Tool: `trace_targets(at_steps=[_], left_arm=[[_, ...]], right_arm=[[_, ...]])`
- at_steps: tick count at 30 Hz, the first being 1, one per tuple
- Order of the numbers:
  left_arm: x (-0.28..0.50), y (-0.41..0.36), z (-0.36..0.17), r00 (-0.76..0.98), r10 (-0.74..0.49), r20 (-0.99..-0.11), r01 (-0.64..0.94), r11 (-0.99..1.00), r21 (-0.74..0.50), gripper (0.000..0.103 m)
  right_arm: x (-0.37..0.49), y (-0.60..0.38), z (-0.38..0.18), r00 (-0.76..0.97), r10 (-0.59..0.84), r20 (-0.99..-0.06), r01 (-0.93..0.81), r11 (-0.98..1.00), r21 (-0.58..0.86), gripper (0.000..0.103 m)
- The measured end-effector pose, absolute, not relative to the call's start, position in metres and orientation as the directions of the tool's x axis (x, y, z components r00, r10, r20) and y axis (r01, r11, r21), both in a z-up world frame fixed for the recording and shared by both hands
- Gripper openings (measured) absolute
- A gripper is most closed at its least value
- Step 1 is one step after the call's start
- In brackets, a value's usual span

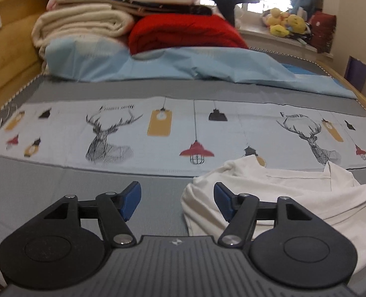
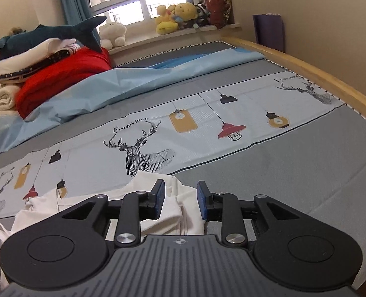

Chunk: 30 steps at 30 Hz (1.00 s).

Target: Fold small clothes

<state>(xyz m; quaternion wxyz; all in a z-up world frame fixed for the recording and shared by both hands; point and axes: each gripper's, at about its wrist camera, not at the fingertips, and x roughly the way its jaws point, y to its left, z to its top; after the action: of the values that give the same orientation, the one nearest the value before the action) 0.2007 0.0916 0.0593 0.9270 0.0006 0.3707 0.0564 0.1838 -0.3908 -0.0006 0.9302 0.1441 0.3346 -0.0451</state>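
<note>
white shirt (image 1: 282, 198) crumpled on bed (image 1: 59, 173), lies left-right | L claw (image 1: 177, 201) wide, shirt edge just right | R claw (image 2: 180, 201) wide, over shirt's right end, nearer

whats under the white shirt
The white shirt lies on the bed sheet, covering part of its grey band and the edge of the printed strip. Anything else beneath it is hidden.

Soft matt white cloth garment (image 1: 294, 193); smooth printed cotton bedsheet (image 1: 59, 173).
</note>
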Motion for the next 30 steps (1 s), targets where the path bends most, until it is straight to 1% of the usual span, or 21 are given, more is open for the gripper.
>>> trace_targets(at_steps=[4,9,12,16,19,20,21,23,24,30], left_arm=[[0.200,0.089,0.064,0.729,0.108,-0.676,-0.111,0.993,0.039,0.070],[0.197,0.092,0.071,0.748,0.104,-0.655,-0.114,0.993,0.028,0.070],[0.197,0.093,0.069,0.744,0.078,-0.663,-0.072,0.997,0.037,0.070],[0.198,0.098,0.062,0.727,0.009,-0.687,0.018,0.999,0.033,0.070],[0.200,0.109,0.055,0.705,-0.021,-0.709,0.024,1.000,-0.006,0.060],[0.201,0.115,0.053,0.698,-0.033,-0.715,0.020,0.999,-0.026,0.048],[0.202,0.120,0.049,0.688,-0.041,-0.725,0.011,0.999,-0.046,0.040],[0.203,0.128,0.041,0.669,-0.050,-0.741,-0.011,0.997,-0.078,0.033],[0.204,0.131,0.036,0.661,-0.052,-0.749,-0.018,0.996,-0.086,0.032],[0.212,0.146,0.003,0.612,-0.043,-0.790,-0.067,0.992,-0.106,0.032]], right_arm=[[0.186,-0.388,0.003,0.763,0.038,-0.645,0.160,0.956,0.245,0.029],[0.182,-0.385,0.007,0.768,0.024,-0.640,0.148,0.966,0.214,0.029],[0.181,-0.386,0.007,0.766,0.025,-0.642,0.142,0.968,0.206,0.030],[0.178,-0.389,0.007,0.766,0.026,-0.643,0.136,0.970,0.202,0.030],[0.176,-0.392,0.003,0.761,0.031,-0.648,0.132,0.970,0.202,0.029],[0.175,-0.393,0.002,0.758,0.040,-0.650,0.128,0.970,0.209,0.030],[0.175,-0.395,0.001,0.757,0.050,-0.652,0.124,0.968,0.218,0.028],[0.174,-0.398,-0.002,0.757,0.074,-0.649,0.108,0.966,0.236,0.024],[0.175,-0.398,-0.004,0.754,0.081,-0.652,0.102,0.966,0.238,0.023],[0.183,-0.398,-0.025,0.704,0.119,-0.701,0.091,0.963,0.255,0.023]])
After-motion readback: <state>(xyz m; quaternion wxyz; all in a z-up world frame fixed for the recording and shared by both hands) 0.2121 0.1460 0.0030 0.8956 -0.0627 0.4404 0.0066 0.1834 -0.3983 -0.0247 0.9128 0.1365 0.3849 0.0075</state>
